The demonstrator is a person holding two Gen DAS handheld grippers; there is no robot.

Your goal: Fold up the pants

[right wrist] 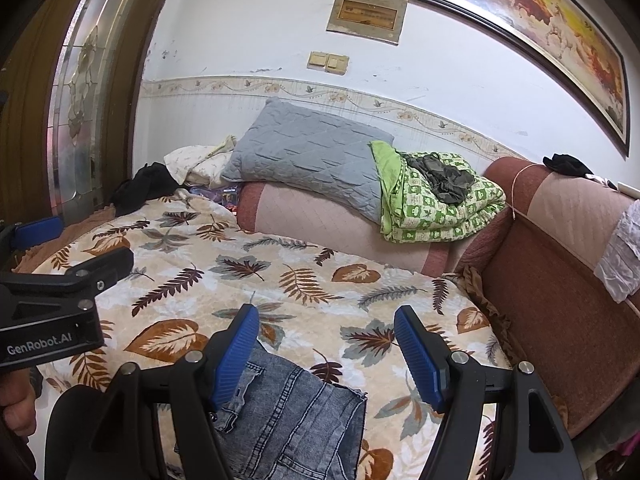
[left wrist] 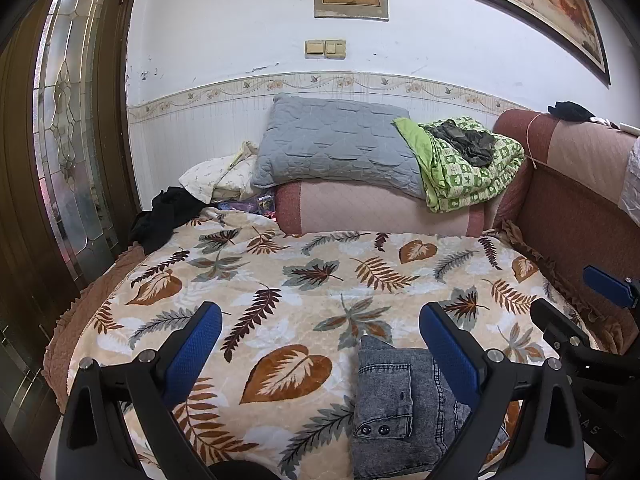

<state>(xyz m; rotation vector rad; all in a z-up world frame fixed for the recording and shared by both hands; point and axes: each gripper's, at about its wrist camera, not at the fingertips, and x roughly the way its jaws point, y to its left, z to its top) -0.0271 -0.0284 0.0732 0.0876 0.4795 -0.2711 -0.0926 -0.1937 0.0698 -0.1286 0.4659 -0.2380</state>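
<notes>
Grey denim pants [right wrist: 288, 412] — folded compact, lower centre of frame, lying on leaf-print blanket [right wrist: 304, 280]. Left gripper [left wrist: 320, 340] and right gripper [right wrist: 326, 344] — fingers spread wide, grasping nothing, above the pants.

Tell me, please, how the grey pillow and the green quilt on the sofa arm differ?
The grey pillow is plain, stitched and puffed, leaning against the wall; the green quilt is patterned, folded into layers, lying flatter. The quilt carries a dark garment on top; the pillow carries nothing. Both rest on the sofa arm, touching each other.
</notes>
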